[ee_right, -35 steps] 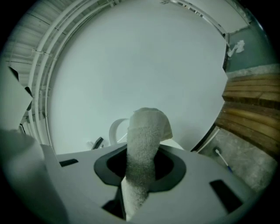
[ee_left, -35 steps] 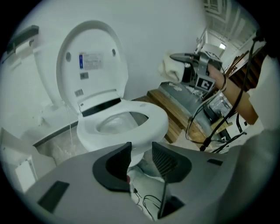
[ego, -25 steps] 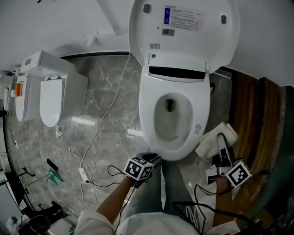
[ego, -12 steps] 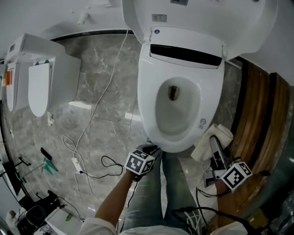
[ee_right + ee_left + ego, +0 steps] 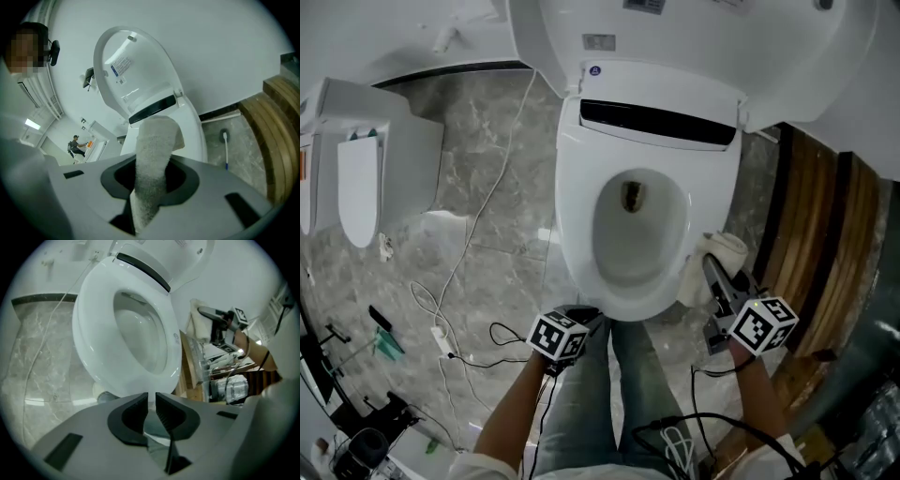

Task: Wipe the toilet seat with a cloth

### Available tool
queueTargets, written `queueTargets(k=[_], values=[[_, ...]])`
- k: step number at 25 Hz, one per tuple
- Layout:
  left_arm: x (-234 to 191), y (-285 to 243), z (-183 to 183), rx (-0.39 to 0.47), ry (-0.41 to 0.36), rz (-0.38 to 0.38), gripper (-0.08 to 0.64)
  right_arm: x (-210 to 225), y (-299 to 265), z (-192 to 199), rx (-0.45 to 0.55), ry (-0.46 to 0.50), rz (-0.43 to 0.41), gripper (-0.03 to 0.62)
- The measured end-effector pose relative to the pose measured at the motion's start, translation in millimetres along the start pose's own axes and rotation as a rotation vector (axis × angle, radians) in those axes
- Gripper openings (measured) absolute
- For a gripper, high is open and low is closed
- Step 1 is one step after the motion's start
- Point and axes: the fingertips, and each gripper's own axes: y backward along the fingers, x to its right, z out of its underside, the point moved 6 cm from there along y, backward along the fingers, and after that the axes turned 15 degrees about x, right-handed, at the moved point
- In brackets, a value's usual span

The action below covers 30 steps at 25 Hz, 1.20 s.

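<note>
Head view looks down on a white toilet seat (image 5: 574, 211) with its lid (image 5: 694, 33) standing up at the back. The person stands right in front of it, and their legs in jeans (image 5: 619, 394) show at the bottom.

The right gripper (image 5: 712, 267) holds a white cloth (image 5: 694, 281). In the right gripper view, the fluffy cloth (image 5: 157, 140) comes up from between the two jaws of the right gripper (image 5: 150, 164), and the jaws squeeze it tight. The cloth is close by the right front edge of the seat (no view shows if it touches the seat).

The left gripper (image 5: 584, 315) is low down by the front tip of the seat. In the left gripper view, the left gripper (image 5: 151, 397) has only a thin gap between its jaws. The jaws have just been closing, but nothing is between them; only the white seat (image 5: 93, 348) shows past the gap. That view also shows the cloth (image 5: 197, 324) off to the right of the seat.

The floor (image 5: 487, 141) is grey stone. A thin white cable (image 5: 492, 202) runs across it. Another white toilet (image 5: 356, 178) sits at the left, well apart from the first one. Brown wooden boards (image 5: 811, 234) lie on the right side.
</note>
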Motion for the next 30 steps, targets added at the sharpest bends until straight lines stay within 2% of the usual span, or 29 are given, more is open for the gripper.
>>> queueTargets(k=[2, 5, 9, 11, 13, 15, 17, 21, 26, 30], values=[[7.7, 4.5, -21.3, 0.030, 0.049, 0.082, 0.066, 8.4, -26.4, -17.1, -0.051, 0.091, -0.020, 0.094], [20.5, 15.9, -76.3, 0.153, 0.043, 0.123, 0.050, 19.3, -73.6, -49.0, -0.164, 0.345, -0.080, 0.095], [31.1, 21.2, -151.6, 0.294, -0.035, 0.085, 0.038, 29.9, -134.7, -88.7, -0.295, 0.668, -0.153, 0.094], [33.5, 19.8, -176.5, 0.336, -0.060, 0.050, 0.037, 37.8, -156.4, -98.0, -0.337, 0.785, -0.150, 0.094], [37.4, 16.7, -191.3, 0.367, -0.057, 0.023, 0.037, 45.3, -167.1, -98.5, -0.365, 0.862, -0.158, 0.095], [44.8, 13.4, -196.3, 0.388, -0.047, 0.023, 0.037, 49.8, -166.8, -95.1, -0.360, 0.871, -0.175, 0.095], [53.6, 10.9, -191.5, 0.391, -0.049, 0.043, 0.037, 52.8, -158.7, -85.8, -0.363, 0.834, -0.190, 0.095], [61.1, 5.5, -165.3, 0.347, -0.069, 0.067, 0.037, 52.3, -135.9, -56.7, -0.407, 0.836, -0.238, 0.095], [55.8, 8.4, -141.5, 0.339, -0.019, 0.045, 0.037, 48.7, -104.5, -20.0, -0.380, 0.790, -0.233, 0.094], [52.3, 17.3, -131.4, 0.350, 0.000, 0.022, 0.037, 35.7, -68.3, 26.0, -0.359, 0.739, -0.242, 0.095]])
